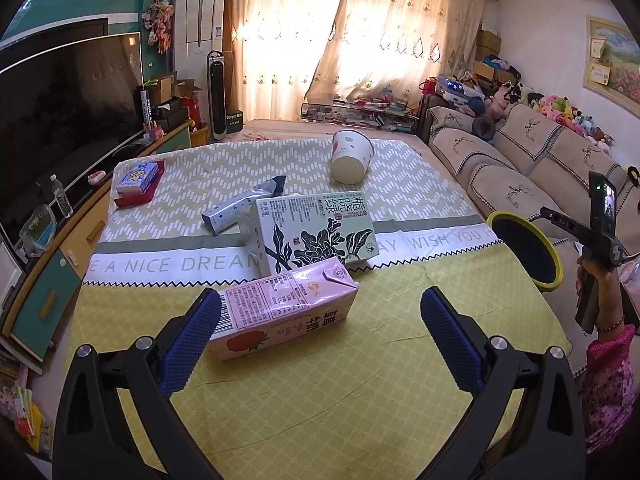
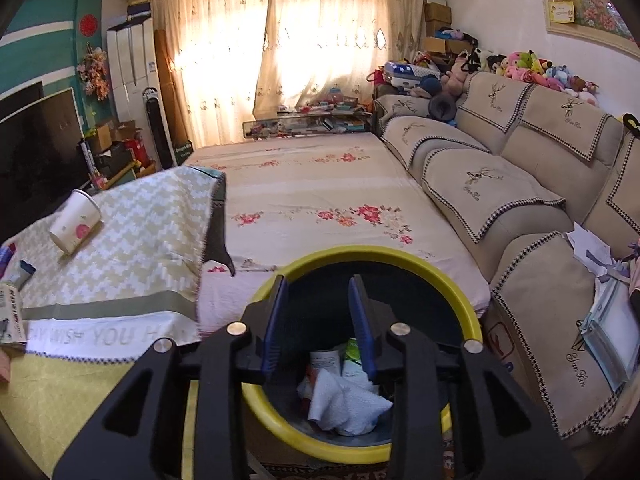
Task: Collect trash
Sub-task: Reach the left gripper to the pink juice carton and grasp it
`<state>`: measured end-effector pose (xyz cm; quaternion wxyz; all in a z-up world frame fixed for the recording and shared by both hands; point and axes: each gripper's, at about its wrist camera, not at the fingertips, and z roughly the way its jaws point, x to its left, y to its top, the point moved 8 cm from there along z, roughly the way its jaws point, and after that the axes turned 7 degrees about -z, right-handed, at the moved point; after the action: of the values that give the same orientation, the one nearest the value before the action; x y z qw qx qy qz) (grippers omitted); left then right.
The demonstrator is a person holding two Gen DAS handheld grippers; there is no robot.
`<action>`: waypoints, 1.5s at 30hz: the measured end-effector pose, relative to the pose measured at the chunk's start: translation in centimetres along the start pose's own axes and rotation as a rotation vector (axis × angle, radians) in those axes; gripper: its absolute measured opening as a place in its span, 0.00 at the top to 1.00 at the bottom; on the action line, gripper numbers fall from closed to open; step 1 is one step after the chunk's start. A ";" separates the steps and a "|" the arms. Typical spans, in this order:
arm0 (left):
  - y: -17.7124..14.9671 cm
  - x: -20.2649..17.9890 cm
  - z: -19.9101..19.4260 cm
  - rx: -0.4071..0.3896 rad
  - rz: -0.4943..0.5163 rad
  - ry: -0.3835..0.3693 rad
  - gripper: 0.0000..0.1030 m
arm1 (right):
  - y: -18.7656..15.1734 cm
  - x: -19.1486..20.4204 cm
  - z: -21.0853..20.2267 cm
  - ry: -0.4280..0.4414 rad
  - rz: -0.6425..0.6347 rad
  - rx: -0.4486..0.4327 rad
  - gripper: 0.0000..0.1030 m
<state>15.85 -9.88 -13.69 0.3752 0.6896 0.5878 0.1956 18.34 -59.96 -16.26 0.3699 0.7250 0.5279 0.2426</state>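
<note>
The right gripper [image 2: 318,322] hangs over the open mouth of the bin [image 2: 466,300], which has a yellow rim and stands at the edge of the table, beside the sofa [image 2: 496,184]. Its fingers are a little apart and nothing is between them; below them, inside the bin, lie a crumpled white tissue [image 2: 344,400] and some wrappers, so I judge that one piece of trash is now delivered and this hand is free for the next one. The left gripper [image 1: 320,344] has its fingers spread wide over the yellow tablecloth [image 1: 360,400], and the pink milk carton [image 1: 280,312] lies on its side just in front, with the left finger [image 1: 188,344] next to its barcode end; the pads do not press it. Behind the carton are a green tea box [image 1: 316,232], a silver-blue wrapper [image 1: 240,208] and a tipped paper cup [image 1: 352,156]. The next move, I think, is to push the left gripper forward so that the carton comes between both pads, close on its narrow sides, and then carry it to the bin.
</note>
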 end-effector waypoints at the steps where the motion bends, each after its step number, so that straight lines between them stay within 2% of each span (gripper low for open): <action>1: 0.0 0.0 0.1 0.001 0.002 -0.002 0.05 | 0.2 0.5 -0.5 0.014 0.000 -0.012 0.68; 7: 0.0 1.1 1.2 0.006 0.029 -0.037 0.05 | 1.3 5.5 -3.4 0.135 -0.024 -0.083 0.62; 11: 0.1 2.9 2.4 0.018 0.054 -0.056 0.05 | 1.3 8.9 -4.0 0.200 -0.060 -0.085 0.61; 15: 0.1 4.8 4.3 0.062 0.062 -0.104 0.05 | 1.3 10.5 -3.9 0.222 -0.079 -0.074 0.61; 20: -0.2 5.5 6.0 0.115 0.080 -0.199 0.05 | 1.3 10.5 -3.7 0.219 -0.084 -0.061 0.61; 25: -1.2 4.8 6.5 0.162 0.109 -0.227 0.05 | 1.3 10.4 -3.6 0.218 -0.085 -0.060 0.60; 34: -4.3 -1.0 3.9 0.195 0.194 -0.245 0.05 | 1.1 11.4 -3.4 0.247 -0.092 -0.058 0.59; 41: -4.4 -3.5 5.4 0.201 0.234 -0.208 0.05 | 1.0 11.1 -3.8 0.253 -0.091 -0.059 0.58; 43: -4.4 -3.3 6.2 0.218 0.219 -0.183 0.07 | 0.9 10.8 -3.8 0.252 -0.085 -0.058 0.58; 45: -4.5 -2.8 6.8 0.239 0.186 -0.163 0.16 | 0.8 10.5 -3.8 0.251 -0.081 -0.058 0.57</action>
<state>17.09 -14.43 -20.94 0.3174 0.7942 0.5080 0.1019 19.38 -49.07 -13.69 0.3315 0.6561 0.5914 0.3315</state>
